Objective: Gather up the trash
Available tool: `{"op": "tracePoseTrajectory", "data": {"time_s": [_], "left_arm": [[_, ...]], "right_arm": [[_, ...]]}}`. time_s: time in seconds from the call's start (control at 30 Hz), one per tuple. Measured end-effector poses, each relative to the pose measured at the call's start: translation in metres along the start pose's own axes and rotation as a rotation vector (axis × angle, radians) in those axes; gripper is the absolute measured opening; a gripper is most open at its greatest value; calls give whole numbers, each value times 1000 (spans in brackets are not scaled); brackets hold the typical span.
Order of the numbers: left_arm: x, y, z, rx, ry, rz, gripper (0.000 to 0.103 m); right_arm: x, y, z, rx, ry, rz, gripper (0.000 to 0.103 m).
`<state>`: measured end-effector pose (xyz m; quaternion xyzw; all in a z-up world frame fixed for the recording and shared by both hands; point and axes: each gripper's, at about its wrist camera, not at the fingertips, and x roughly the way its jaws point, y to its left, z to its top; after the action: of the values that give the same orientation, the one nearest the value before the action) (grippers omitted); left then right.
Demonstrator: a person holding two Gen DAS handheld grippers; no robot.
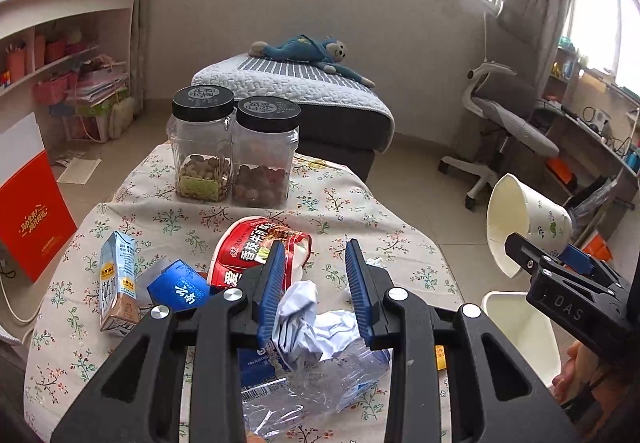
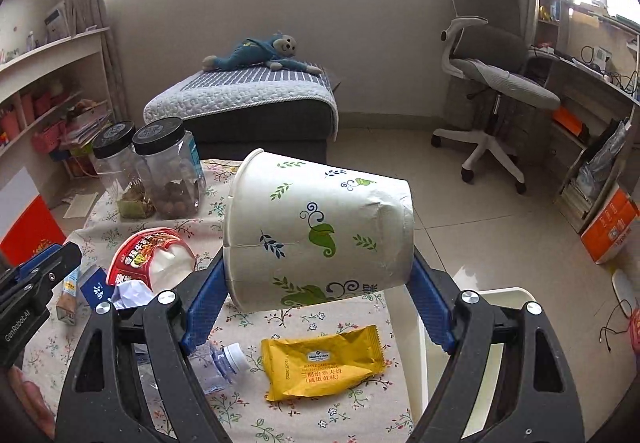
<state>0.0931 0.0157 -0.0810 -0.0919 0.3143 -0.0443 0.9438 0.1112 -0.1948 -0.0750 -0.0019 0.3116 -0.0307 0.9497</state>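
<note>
Paper cup (image 2: 316, 235) matt (creased); wrapper (image 2: 322, 367) glossy plastic; tablecloth (image 1: 320, 203) printed cloth.

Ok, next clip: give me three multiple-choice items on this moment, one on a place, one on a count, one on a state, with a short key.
1. Where is the yellow snack packet?
A. on the floral tablecloth
B. on the bed
C. inside the bin

2. How many black-lidded jars stand on the table?
A. one
B. two
C. four

3. What is the right gripper doing?
A. hanging open
B. gripping a milk carton
C. gripping the paper cup

Key: 1 A, the packet lies flat on the cloth below the cup. 2 B, two jars stand side by side at the far end. 3 C, both blue pads press the cup's sides.
</note>
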Motion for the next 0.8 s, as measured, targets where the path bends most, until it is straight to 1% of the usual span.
{"op": "tracePoseTrajectory", "data": {"time_s": [0.13,0.23,0.33,0.37,0.43,0.47,0.53,0.6,0.67,0.7,0.8], "left_arm": [[2,-8,-2,11,11,-17,31],[6,-5,0,-7,37,-33,30],[12,1,-1,-44,105,-52,29],[16,2,-2,-46,144,-62,29],[28,2,-7,-35,272,-116,30],[31,3,-11,-45,302,-120,30],[33,5,-18,-59,316,-105,30],[34,5,-22,-49,306,-75,29],[32,6,-21,-61,290,-80,20],[31,7,-20,-69,283,-86,13],[30,12,-14,-99,273,-127,8]], "right_arm": [[-6,-15,-3,14,-1,-12,79],[-11,-25,-4,21,-10,-24,79],[-15,-36,-5,35,-10,-29,79],[-15,-39,-5,40,-6,-30,79],[-15,-45,-6,53,3,-27,79],[-15,-47,-6,58,7,-23,79],[-17,-49,-6,60,2,-21,79],[-20,-49,-5,60,-8,-15,79],[-23,-50,-4,62,-18,-7,79],[-24,-50,-4,59,-20,-5,79],[-25,-53,-6,56,-16,-5,79]]}}
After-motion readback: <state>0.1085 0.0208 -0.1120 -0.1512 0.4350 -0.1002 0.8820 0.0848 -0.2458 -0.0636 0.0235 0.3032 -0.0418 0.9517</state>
